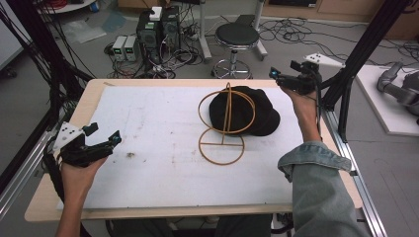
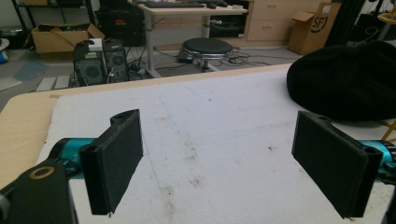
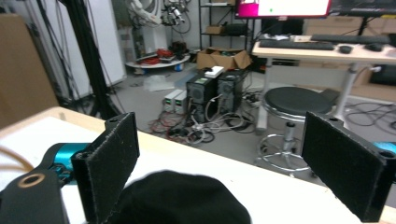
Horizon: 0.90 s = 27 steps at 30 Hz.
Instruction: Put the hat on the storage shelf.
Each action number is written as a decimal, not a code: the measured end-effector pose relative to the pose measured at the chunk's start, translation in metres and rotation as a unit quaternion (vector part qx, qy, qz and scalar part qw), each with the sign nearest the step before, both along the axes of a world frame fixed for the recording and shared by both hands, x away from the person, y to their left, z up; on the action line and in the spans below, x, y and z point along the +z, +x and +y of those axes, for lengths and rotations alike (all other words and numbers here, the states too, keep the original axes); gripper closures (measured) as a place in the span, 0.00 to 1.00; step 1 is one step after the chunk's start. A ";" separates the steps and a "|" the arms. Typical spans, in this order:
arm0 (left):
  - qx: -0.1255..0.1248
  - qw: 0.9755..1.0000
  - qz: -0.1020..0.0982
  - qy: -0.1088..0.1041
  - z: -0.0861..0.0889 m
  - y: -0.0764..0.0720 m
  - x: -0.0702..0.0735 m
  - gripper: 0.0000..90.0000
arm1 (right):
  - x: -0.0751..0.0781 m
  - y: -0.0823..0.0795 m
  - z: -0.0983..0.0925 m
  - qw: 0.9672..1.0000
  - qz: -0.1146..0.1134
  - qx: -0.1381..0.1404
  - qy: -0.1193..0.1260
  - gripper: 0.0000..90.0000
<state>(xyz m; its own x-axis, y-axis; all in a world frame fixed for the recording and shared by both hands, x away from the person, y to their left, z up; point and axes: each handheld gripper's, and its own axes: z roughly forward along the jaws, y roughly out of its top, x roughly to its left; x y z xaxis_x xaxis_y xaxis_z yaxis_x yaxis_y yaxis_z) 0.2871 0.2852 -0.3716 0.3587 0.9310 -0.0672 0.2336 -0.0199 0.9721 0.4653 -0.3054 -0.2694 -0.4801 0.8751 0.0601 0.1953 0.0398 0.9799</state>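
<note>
A black cap [image 1: 247, 111] lies on the white table mat [image 1: 148, 128], right of centre, draped against a gold wire stand [image 1: 225, 123] made of a flat ring and an upright ring. My right gripper [image 1: 282, 74] hovers open at the far right edge of the table, just beyond the cap; the cap [image 3: 180, 198] shows below and between its jaws. My left gripper [image 1: 106, 138] is held open low over the mat's left side, empty, with the cap [image 2: 348, 79] far off to its right.
A round black stool [image 1: 237, 37] and computer boxes with tangled cables [image 1: 158, 32] stand on the floor beyond the table's far edge. Black frame posts [image 1: 358, 54] rise at the right. A small dark smudge [image 1: 131, 155] marks the mat near the left gripper.
</note>
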 end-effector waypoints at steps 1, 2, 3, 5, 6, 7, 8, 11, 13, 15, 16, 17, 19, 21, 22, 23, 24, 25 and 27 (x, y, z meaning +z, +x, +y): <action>-0.001 1.000 0.000 -0.001 0.000 0.000 0.000 0.19 | 0.003 0.002 0.003 1.000 -0.005 0.005 0.006 0.13; -0.002 1.000 0.000 -0.002 0.000 0.000 0.000 0.19 | 0.009 0.007 0.010 1.000 -0.011 0.013 0.003 0.13; -0.002 1.000 0.001 -0.002 0.000 0.000 -0.001 0.19 | 0.009 0.007 0.010 1.000 -0.011 0.013 0.003 0.13; -0.004 1.000 0.001 -0.002 -0.001 0.000 -0.001 0.19 | 0.011 0.012 0.016 1.000 -0.015 0.019 -0.002 0.13; -0.005 1.000 0.001 -0.002 -0.001 0.000 -0.001 0.19 | 0.011 0.015 0.019 1.000 -0.019 0.020 -0.004 0.13; -0.005 1.000 0.001 -0.002 -0.001 -0.001 -0.001 0.19 | 0.006 0.021 0.025 1.000 -0.016 0.024 -0.004 0.13; -0.005 1.000 0.000 -0.002 -0.001 -0.001 -0.001 0.19 | 0.002 0.024 0.027 1.000 -0.009 0.028 -0.005 0.13; -0.010 1.000 -0.005 -0.005 0.000 -0.002 0.000 0.19 | -0.005 0.031 0.031 0.999 0.007 0.036 -0.013 0.13; -0.010 1.000 -0.004 -0.003 0.000 -0.001 0.000 0.19 | -0.016 0.040 0.039 0.998 0.025 0.052 -0.036 0.13; -0.009 1.000 -0.003 -0.003 0.000 -0.001 -0.001 0.19 | -0.018 0.041 0.041 0.997 0.028 0.053 -0.046 0.13; -0.010 1.000 -0.002 -0.005 0.001 -0.001 -0.001 0.19 | -0.025 0.045 0.046 0.995 0.038 0.065 -0.061 0.13; -0.009 1.000 -0.001 -0.006 0.001 -0.001 -0.002 0.19 | -0.025 0.045 0.046 0.995 0.038 0.065 -0.061 0.13; -0.007 1.000 -0.001 -0.006 0.002 -0.001 -0.002 0.19 | -0.031 0.048 0.047 0.994 0.047 0.075 -0.063 0.13; -0.007 1.000 -0.001 -0.008 0.004 -0.001 -0.002 0.19 | -0.037 0.050 0.047 0.994 0.051 0.080 -0.062 0.13; -0.006 1.000 -0.002 -0.009 0.004 -0.002 -0.002 0.19 | -0.041 0.050 0.046 0.994 0.053 0.082 -0.057 0.13; -0.006 1.000 -0.002 -0.009 0.004 -0.002 -0.002 0.19 | -0.044 0.051 0.045 0.993 0.058 0.082 -0.056 0.13; -0.005 1.000 -0.002 -0.010 0.004 -0.002 -0.002 0.19 | -0.048 0.051 0.044 0.993 0.062 0.083 -0.059 0.13; -0.005 1.000 -0.003 -0.011 0.004 -0.002 -0.002 0.19 | -0.054 0.052 0.045 0.990 0.079 0.092 -0.065 0.13; -0.007 1.000 -0.002 -0.010 0.003 -0.001 -0.002 0.19 | -0.055 0.052 0.046 0.989 0.085 0.097 -0.069 0.13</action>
